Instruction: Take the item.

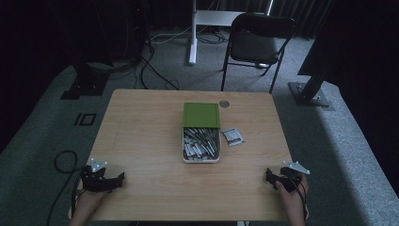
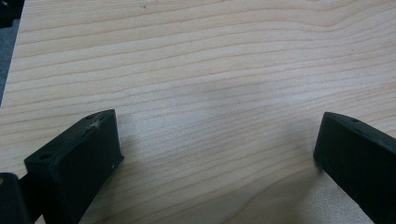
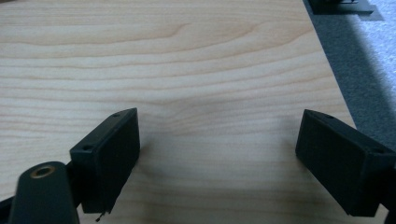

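The left hand-held gripper rests at the near left corner of the surface, jaws spread wide with nothing between them; its own view shows bare wood grain between the two black jaws. The right hand-held gripper sits at the near right corner, likewise released and empty, close to the surface's right edge.

Well apart from both, near the middle of the surface, stands an open box packed with small sachets, its green lid lying just behind it, touching or overlapping the far end. One loose sachet lies flat just beside the box on its right.

The risks, as I judge them: the loose sachet is thin and lies flat, so jaws closing on it may slide over it or push it away. Reaching into the crowded box could pinch several sachets at once or tip others out. A careless approach might also nudge the light box or knock the lid.
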Available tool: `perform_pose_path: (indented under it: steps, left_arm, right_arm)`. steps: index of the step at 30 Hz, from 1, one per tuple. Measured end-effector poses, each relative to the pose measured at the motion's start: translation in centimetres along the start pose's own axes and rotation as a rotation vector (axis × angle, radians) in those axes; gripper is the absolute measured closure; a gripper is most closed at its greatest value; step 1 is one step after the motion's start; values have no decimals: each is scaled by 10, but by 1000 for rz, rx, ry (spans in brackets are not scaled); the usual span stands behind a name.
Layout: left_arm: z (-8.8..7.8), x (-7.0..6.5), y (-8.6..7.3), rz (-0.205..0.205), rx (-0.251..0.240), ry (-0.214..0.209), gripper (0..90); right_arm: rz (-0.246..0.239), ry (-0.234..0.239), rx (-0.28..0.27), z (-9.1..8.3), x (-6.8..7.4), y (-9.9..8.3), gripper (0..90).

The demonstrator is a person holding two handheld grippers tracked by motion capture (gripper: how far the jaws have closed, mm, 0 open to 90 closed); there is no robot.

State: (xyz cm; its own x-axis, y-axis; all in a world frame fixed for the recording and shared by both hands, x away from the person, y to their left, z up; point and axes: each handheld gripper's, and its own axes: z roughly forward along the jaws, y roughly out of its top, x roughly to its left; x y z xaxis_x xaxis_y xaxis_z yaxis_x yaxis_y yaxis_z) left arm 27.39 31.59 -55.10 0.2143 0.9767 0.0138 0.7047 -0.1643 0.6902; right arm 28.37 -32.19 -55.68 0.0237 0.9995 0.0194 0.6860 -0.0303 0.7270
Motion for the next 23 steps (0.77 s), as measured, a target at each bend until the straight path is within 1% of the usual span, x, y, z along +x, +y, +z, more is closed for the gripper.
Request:
perform_pose_path:
  steps: [9,23]
  left_arm:
    - [0,0,0,0,0,0,14]
    - [0,1,0,-3,1,-4,15]
  right_arm:
    - [5,1,-1,-3,-3,-3,134]
    - [1,3,2,-2,-3,-3,127]
